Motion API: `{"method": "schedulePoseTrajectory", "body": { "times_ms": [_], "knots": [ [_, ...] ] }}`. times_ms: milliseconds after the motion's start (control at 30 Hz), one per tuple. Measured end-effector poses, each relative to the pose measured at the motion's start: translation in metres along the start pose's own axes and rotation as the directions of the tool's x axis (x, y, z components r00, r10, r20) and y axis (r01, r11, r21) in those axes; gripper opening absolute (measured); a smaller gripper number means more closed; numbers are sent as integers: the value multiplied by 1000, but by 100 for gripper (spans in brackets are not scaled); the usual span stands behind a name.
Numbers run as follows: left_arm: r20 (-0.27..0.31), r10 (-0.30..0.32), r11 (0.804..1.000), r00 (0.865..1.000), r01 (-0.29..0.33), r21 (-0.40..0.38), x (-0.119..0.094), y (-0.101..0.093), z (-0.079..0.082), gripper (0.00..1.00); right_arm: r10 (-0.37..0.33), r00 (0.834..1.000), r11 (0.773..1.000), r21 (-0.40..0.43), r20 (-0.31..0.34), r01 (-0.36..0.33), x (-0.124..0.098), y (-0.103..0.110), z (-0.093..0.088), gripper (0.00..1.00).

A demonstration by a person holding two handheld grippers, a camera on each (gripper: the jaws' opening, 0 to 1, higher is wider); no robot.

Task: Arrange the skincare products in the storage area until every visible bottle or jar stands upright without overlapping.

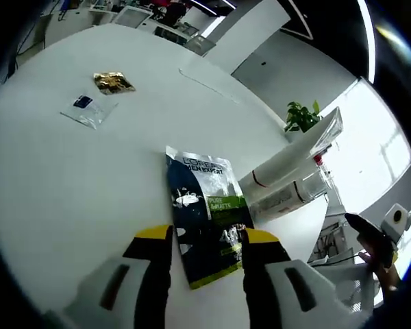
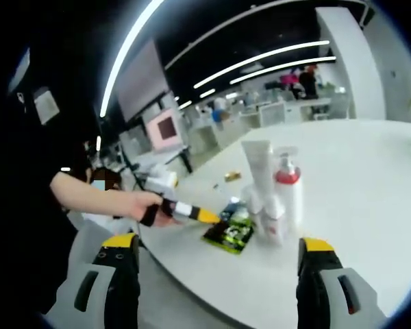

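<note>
Our left tool [image 1: 207, 241], jaws open and empty, straddles the flat L'Oréal sachet [image 1: 205, 214], whose long axis runs straight ahead.

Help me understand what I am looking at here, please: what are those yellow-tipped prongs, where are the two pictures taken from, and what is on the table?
There is no robot: a person holds a two-jaw gripper in each hand, and a fisheye camera rides on each one. The yellow-tipped prongs are the jaws.

In the left gripper view, the left gripper is open, its jaws either side of a dark flat L'Oreal packet lying on the white table. Beyond it are white tubes and bottles, a small clear sachet and a gold sachet.

The right gripper view looks across the table from farther off. The right gripper is open and holds nothing. It sees a white tube and a red-collared pump bottle standing upright.
</note>
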State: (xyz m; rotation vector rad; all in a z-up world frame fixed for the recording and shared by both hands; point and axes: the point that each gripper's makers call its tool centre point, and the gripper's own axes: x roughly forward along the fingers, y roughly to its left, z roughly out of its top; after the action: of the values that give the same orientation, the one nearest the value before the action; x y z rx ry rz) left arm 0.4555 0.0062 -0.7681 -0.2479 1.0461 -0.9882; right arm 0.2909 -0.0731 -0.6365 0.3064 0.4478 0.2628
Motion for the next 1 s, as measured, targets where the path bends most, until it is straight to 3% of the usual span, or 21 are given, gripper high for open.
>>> {"method": "schedulePoseTrajectory", "body": {
  "times_ms": [400,633,900,933,967,1000],
  "knots": [
    [20,5,999,1000,-6,39,-14,-3,3,44,-14,1000,1000,-22,-15,14,1,-2,-2,99],
    [57,-5,1000,998,3,22,-30,-6,5,47,-13,999,999,-29,-34,12,4,-2,-5,99],
    [61,21,999,998,-24,38,-52,-2,-6,54,-3,1000,999,-32,-20,2,13,-3,-7,99],
    [61,19,999,998,-22,42,-57,-2,-7,56,-2,999,1000,-15,-49,1,17,-4,-13,99],
    [63,14,999,998,-17,44,-60,-3,-8,58,8,991,1000,-22,-131,-11,15,-2,-24,99],
    [68,6,999,998,-9,51,-64,-5,-8,60,-9,994,995,-96,-107,-2,18,-3,-21,99]
  ]
}}
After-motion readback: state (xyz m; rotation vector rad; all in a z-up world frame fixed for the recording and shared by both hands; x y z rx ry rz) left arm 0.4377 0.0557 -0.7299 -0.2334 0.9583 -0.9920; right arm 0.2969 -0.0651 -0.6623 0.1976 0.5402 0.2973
